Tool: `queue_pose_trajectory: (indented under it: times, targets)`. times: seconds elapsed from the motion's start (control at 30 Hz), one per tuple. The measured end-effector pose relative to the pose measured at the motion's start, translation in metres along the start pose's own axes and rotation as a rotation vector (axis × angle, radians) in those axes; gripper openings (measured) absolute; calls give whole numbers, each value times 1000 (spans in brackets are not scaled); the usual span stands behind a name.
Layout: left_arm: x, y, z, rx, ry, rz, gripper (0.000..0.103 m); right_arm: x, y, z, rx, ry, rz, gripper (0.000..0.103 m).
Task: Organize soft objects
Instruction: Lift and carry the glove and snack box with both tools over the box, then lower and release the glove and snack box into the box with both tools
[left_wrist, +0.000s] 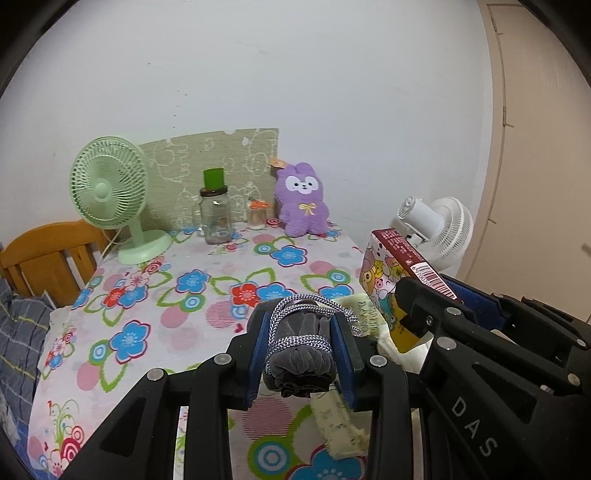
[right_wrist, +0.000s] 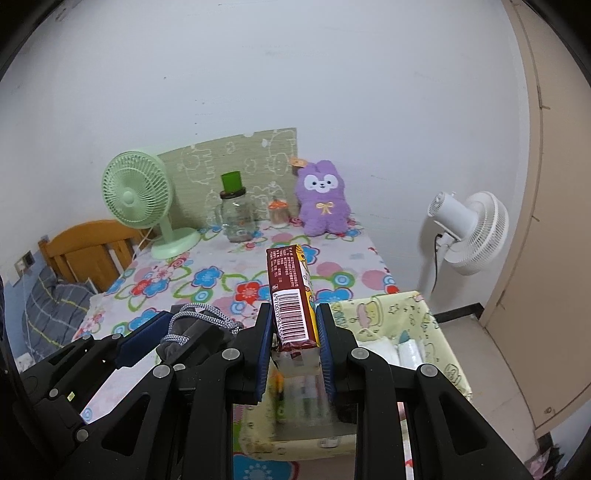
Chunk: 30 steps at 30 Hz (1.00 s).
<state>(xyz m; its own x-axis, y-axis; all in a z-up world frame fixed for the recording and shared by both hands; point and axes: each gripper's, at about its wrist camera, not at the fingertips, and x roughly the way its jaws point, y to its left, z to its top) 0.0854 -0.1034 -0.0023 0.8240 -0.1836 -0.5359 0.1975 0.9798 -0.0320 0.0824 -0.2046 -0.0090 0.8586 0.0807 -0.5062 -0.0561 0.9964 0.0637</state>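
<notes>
A table (left_wrist: 155, 295) under a flowered cloth filled both views, with a green fan (left_wrist: 109, 184), a glass jar (left_wrist: 215, 218) and a purple plush rabbit (left_wrist: 302, 201) standing along the wall at its far edge. Only the right wrist view showed the whole white fan (right_wrist: 469, 232) on its pole beside the table, and the yellow fabric bin (right_wrist: 388, 325) at the table's near right corner, with white packets lying inside; in the left wrist view just scraps of that yellow fabric appeared behind the grippers. The left gripper (left_wrist: 301, 332) was clamped on a rolled grey cloth pouch (left_wrist: 301, 354) wound with a speckled cord, held above the table's near edge. The right gripper (right_wrist: 293, 332), just beside it, pinched a small brown packet (right_wrist: 291, 295) with a barcode, over the bin. Its cartoon-printed side showed only from the left. The bin's near contents were blurred under the right jaws, and both packet ends were partly hidden.
</notes>
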Motion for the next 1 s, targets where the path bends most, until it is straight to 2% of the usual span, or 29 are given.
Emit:
queue_pose_trajectory:
  times: [1.0]
  targets:
    - [64,-66,-5,67,106,-123,35,30,-75,-14,89,69,-110,27]
